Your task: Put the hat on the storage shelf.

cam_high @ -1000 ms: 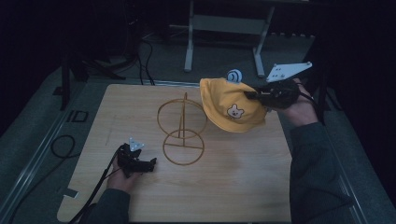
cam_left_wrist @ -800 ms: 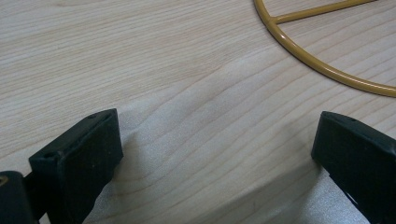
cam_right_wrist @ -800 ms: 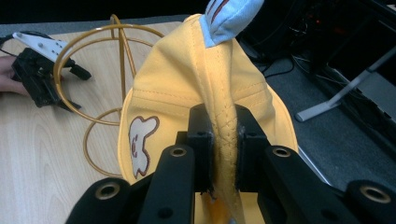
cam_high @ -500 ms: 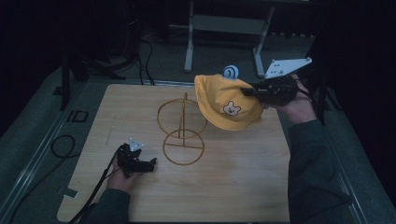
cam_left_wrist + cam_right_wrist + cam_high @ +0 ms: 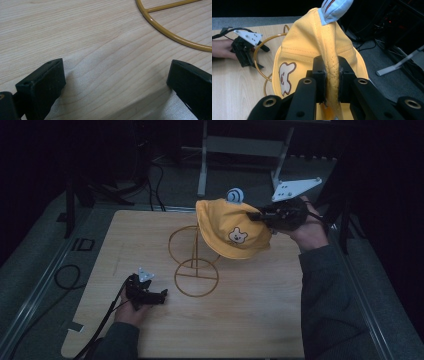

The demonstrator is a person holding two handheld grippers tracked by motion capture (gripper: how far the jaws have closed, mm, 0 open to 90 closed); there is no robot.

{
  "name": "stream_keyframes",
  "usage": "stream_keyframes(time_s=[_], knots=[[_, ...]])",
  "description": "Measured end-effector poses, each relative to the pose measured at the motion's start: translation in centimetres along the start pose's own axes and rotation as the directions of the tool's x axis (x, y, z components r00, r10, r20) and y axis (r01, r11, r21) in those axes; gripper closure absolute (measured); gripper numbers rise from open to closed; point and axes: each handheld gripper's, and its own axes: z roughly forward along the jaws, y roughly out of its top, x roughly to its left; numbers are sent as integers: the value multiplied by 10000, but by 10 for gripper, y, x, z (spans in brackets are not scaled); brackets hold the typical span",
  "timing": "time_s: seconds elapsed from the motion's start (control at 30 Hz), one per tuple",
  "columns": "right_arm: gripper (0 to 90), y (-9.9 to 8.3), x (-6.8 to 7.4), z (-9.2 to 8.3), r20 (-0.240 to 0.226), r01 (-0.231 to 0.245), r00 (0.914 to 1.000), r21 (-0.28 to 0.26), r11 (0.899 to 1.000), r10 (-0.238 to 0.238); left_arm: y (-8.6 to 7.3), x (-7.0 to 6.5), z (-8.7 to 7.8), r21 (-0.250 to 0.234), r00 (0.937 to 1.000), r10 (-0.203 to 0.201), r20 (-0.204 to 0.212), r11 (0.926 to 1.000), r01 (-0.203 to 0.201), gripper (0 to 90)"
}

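- Yellow cloth cap with a bear face (image 5: pixel 231 231) hangs over the gold wire stand (image 5: pixel 194 256), pinched by its brim in the right gripper (image 5: pixel 261 216).
- Left gripper (image 5: pixel 159 296) rests on the wooden table (image 5: pixel 260 320) at the near left, jaws spread wide, holding nothing.

— What does the left claw (image 5: pixel 159 295) look like?

— Black body, a small pale three-cornered plate on top, and a black cable trailing off it. Up close its two jaws are blocky matte black pads with tiny holes near the corners.

— And the right claw (image 5: pixel 256 215)?

— Black too, with a larger grey three-cornered plate dotted with small holes. Its arms show round metal-ringed screw holes.

— The person's clothing?

— Dark grey-green long sleeves, reaching the wrist on the left hand (image 5: pixel 131 307) and the right hand (image 5: pixel 310 227).
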Motion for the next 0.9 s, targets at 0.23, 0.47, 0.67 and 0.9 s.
stream_keyframes(time_s=[0.23, 0.47, 0.67, 0.9], knots=[[799, 9, 2, 5, -98, 105, 9999, -155, 9998, -106, 0, 0, 0, -4, 10000, -19, 10, 10000, 19, 19], [799, 15, 5, 2, -179, 234, 9996, -242, 9994, -239, 0, 0, 0, -24, 10000, -24, -3, 10000, 24, 19], [798, 22, 9, 10, -377, 339, 9987, -272, 9991, -349, 0, 0, 0, -31, 10000, -25, -1, 10000, 25, 19], [796, 36, 17, 25, -572, 491, 9971, -226, 9985, -503, 0, 0, 0, -33, 10000, -7, -18, 10000, 7, 19]])
